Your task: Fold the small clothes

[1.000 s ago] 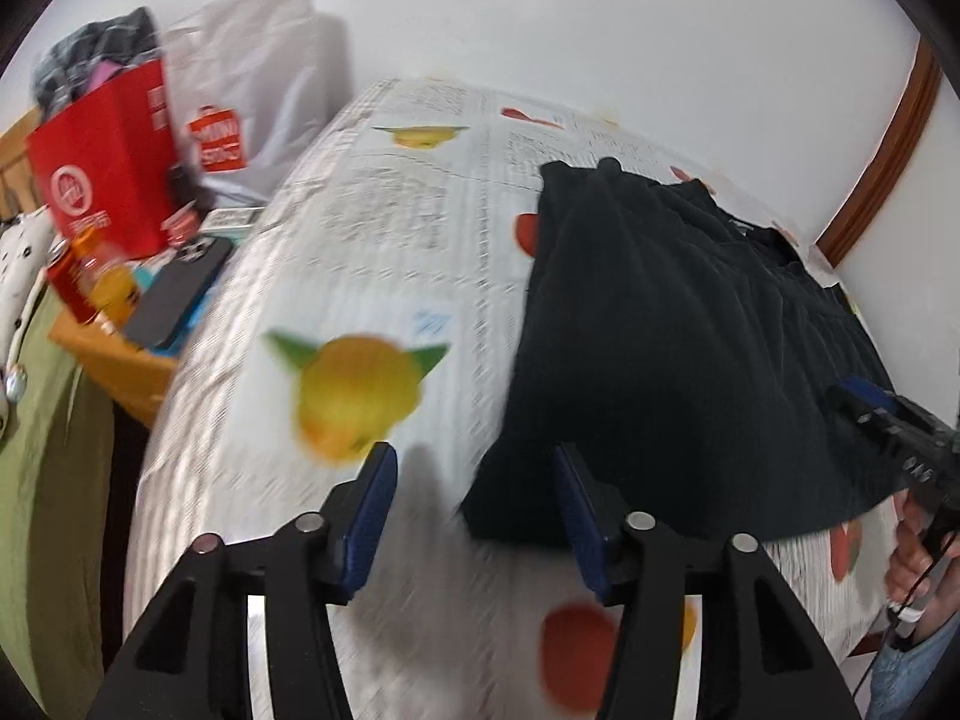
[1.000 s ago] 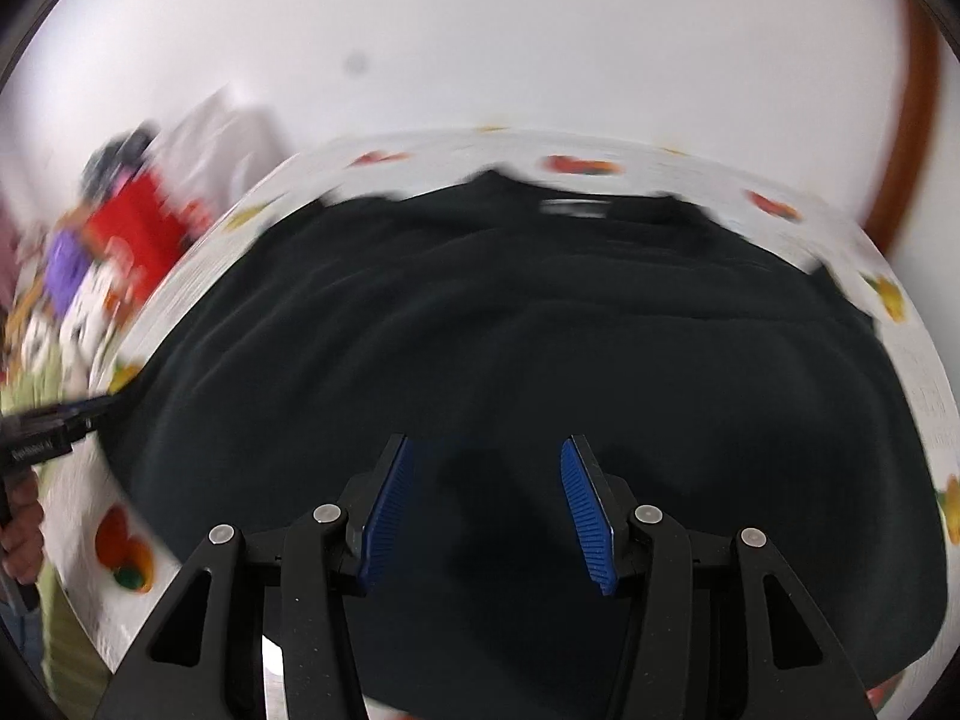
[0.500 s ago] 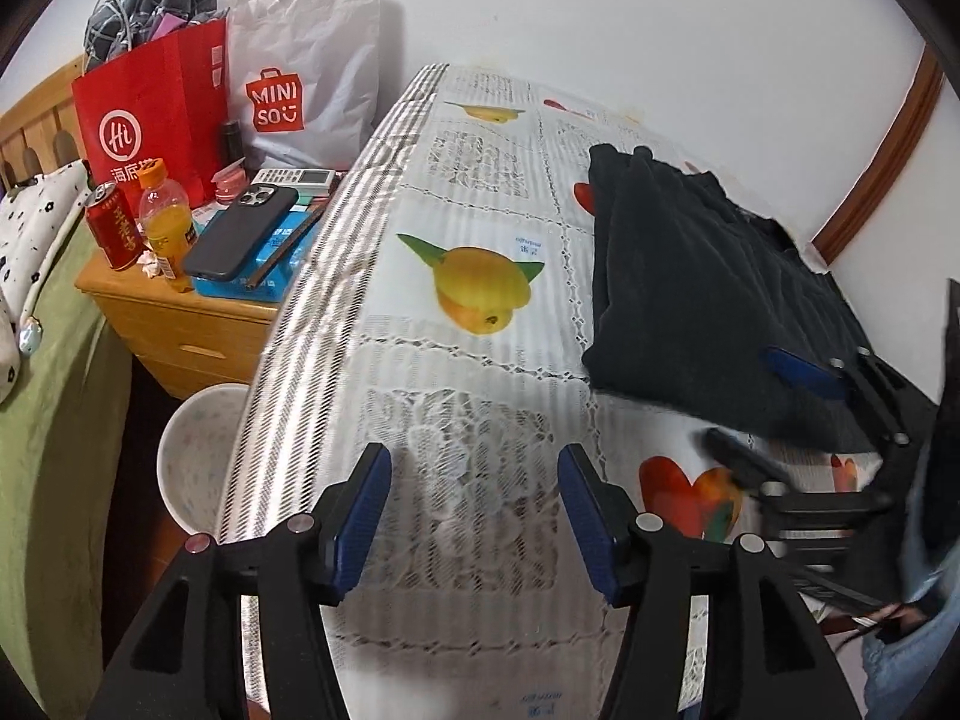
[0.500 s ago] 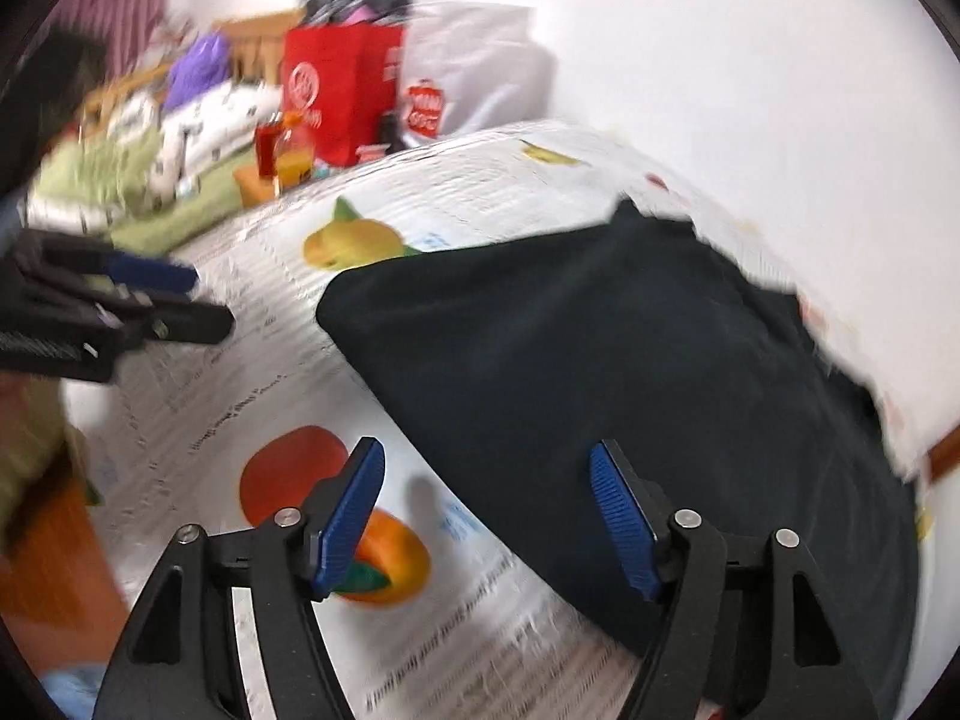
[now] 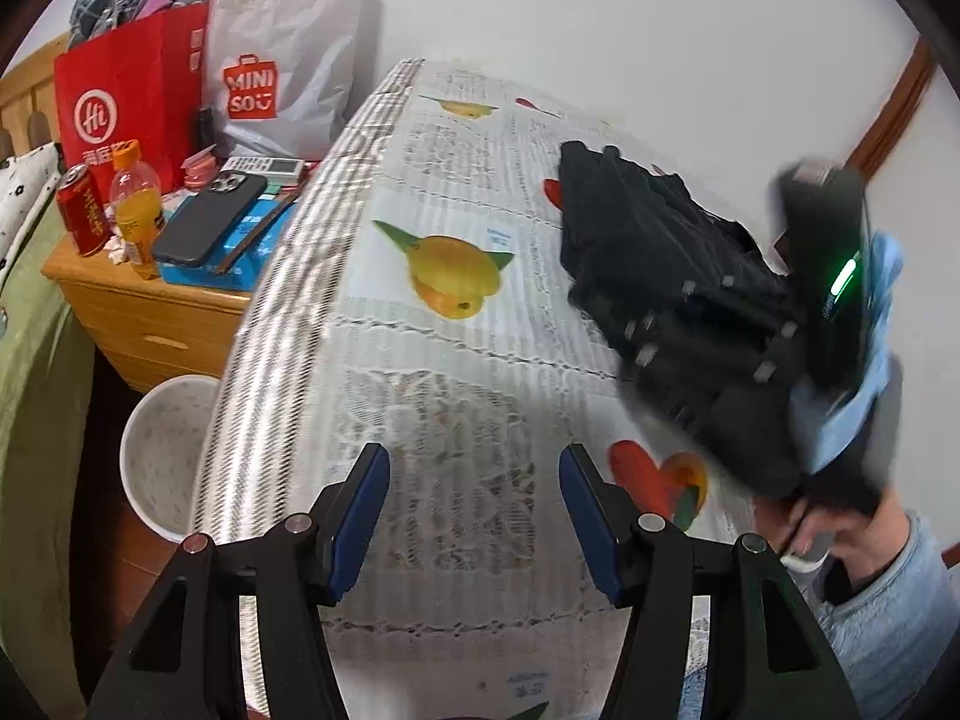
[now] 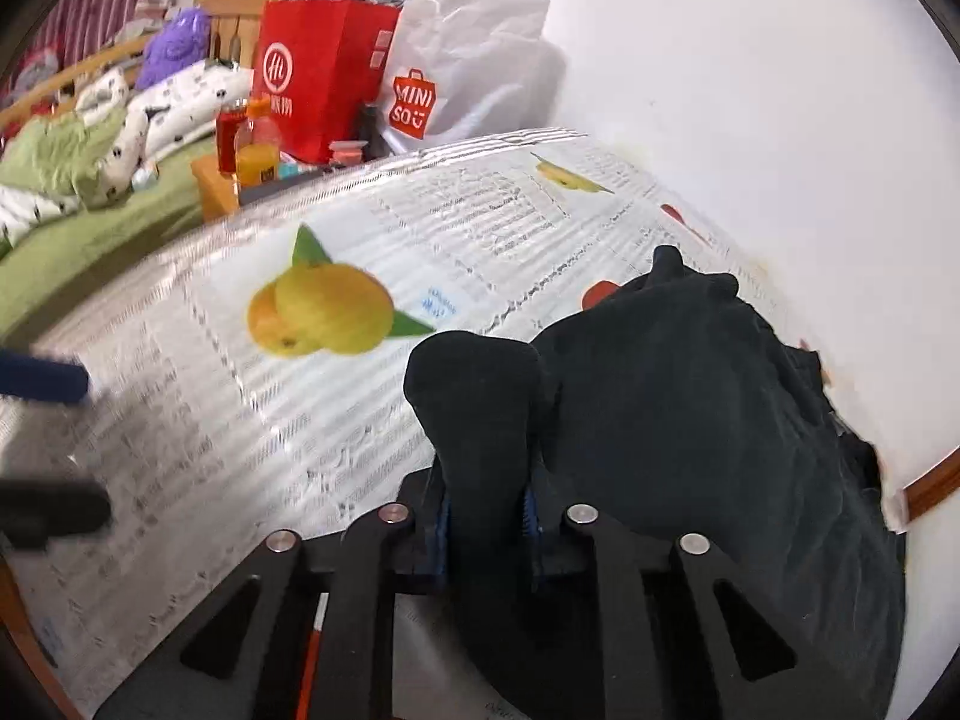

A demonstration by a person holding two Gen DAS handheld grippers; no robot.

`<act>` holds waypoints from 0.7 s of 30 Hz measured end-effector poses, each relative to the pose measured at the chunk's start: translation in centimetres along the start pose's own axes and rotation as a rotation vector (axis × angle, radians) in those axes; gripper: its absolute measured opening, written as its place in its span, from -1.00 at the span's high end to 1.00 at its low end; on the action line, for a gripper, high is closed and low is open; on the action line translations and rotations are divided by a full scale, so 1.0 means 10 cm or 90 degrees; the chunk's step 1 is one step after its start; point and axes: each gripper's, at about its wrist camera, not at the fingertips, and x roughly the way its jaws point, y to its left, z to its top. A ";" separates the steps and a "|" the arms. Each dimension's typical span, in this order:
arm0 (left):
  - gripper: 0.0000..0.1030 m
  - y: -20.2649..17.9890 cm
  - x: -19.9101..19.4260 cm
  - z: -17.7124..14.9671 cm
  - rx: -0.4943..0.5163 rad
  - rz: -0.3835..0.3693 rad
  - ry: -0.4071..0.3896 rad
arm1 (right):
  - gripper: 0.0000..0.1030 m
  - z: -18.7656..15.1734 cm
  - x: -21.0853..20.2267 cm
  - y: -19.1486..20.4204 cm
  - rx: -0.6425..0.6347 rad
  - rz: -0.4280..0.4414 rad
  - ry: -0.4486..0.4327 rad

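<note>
Fruit-print tablecloth [image 5: 456, 396]; left gripper [image 5: 474, 516] fingers apart, empty; right gripper [image 6: 485, 516] fingers closing on black garment [image 6: 690, 420].

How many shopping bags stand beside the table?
2. The red bag stands at the far left on the nightstand; the white bag stands right of it, against the wall. More may be hidden.

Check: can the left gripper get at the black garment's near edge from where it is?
Probably yes. The left gripper is open over bare tablecloth, nothing between it and the black garment. The right gripper, closing on a fold, crowds that side.
</note>
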 end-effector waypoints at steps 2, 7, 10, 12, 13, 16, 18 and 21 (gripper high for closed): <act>-0.10 -0.10 0.02 0.03 0.013 -0.004 -0.002 | 0.71 0.08 -0.21 -0.28 0.065 0.035 -0.043; -0.10 -0.46 0.05 0.14 0.052 -0.014 -0.015 | 0.72 -0.02 -0.92 -1.32 0.222 0.031 -0.162; -0.10 -0.77 0.12 0.21 0.083 -0.038 -0.022 | 0.72 -0.33 -1.28 -2.01 0.312 0.011 -0.211; -0.10 -1.03 0.18 0.24 0.108 -0.059 -0.027 | 0.72 -0.63 -1.47 -2.39 0.361 -0.002 -0.235; -0.10 -1.15 0.21 0.25 0.118 -0.067 -0.030 | 0.72 -0.84 -1.57 -2.59 0.391 -0.009 -0.248; -0.15 -1.54 0.35 0.26 0.149 -0.103 -0.028 | 0.72 -1.45 -1.73 -3.02 0.475 -0.033 -0.262; -0.17 -1.82 0.48 0.24 0.174 -0.124 -0.023 | 0.71 -1.86 -1.74 -3.21 0.521 -0.046 -0.256; -0.20 -2.20 0.66 0.14 0.207 -0.150 -0.003 | 0.70 -2.44 -1.61 -3.43 0.592 -0.058 -0.206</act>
